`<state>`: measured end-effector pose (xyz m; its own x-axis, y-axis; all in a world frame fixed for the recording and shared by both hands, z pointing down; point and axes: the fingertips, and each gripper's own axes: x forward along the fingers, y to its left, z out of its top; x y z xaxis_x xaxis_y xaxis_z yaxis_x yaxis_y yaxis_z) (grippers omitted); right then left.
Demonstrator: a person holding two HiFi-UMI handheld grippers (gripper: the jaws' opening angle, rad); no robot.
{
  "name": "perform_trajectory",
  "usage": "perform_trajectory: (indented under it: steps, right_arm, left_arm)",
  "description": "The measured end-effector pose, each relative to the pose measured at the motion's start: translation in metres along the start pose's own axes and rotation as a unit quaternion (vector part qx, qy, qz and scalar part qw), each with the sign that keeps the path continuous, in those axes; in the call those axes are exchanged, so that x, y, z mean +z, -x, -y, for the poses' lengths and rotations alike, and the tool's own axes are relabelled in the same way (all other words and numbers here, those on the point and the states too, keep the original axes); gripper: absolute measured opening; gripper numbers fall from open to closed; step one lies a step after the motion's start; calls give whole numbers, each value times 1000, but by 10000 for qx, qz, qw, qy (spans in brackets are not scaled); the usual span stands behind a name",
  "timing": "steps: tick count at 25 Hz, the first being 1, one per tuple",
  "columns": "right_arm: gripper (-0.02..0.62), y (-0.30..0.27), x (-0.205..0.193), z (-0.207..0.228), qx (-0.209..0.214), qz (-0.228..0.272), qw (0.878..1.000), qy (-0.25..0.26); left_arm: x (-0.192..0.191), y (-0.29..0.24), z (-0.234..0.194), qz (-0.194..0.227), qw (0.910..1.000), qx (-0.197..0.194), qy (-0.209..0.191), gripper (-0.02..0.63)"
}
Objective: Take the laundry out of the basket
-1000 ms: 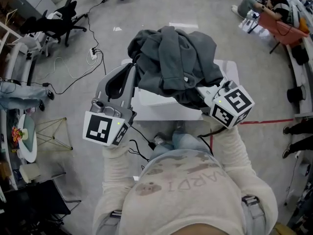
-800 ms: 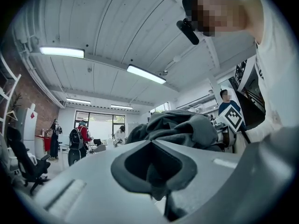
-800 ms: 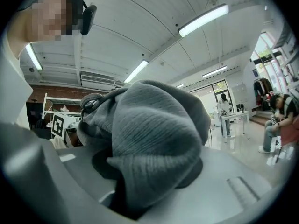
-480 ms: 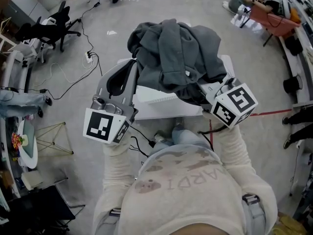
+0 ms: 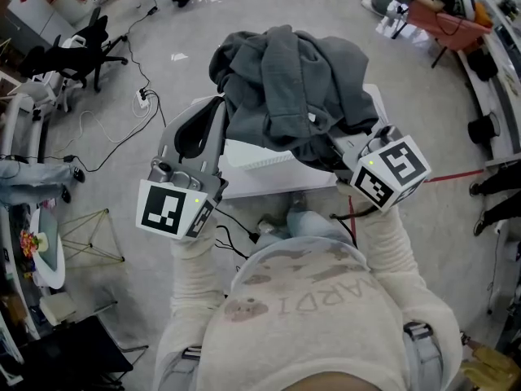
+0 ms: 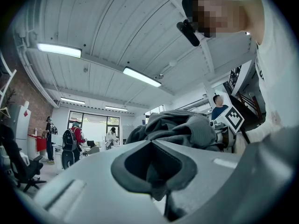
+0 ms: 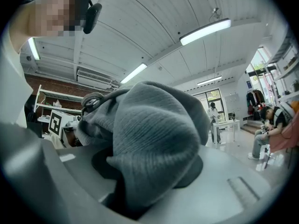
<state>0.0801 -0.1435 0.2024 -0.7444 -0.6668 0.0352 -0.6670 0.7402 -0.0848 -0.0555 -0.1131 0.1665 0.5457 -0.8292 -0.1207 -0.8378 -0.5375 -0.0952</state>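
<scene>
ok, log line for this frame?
left gripper: shut on grey garment | right gripper: shut on it | grey garment: bunched, held above white container

Your grey laundry [image 5: 285, 88], a thick ribbed garment bunched in heavy folds, one edge pinched in your closed left jaws, another in your closed right jaws, bulk heaped over and between both pairs, white basket [image 5: 252, 173] below your jaws

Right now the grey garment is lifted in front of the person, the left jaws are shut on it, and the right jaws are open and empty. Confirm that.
One thing is wrong: the right gripper is not open and empty. The right gripper view shows its jaws shut on a fold of the grey garment. The rest stands: the garment is lifted and the left gripper is shut on it.
</scene>
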Motion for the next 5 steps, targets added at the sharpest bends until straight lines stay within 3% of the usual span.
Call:
perform_trajectory:
  steps: [5]
  right_arm:
    - [210, 1, 0, -4, -62, 22, 10000, 0]
  left_arm:
    - [2, 4, -3, 56, 10000, -15, 26, 0]
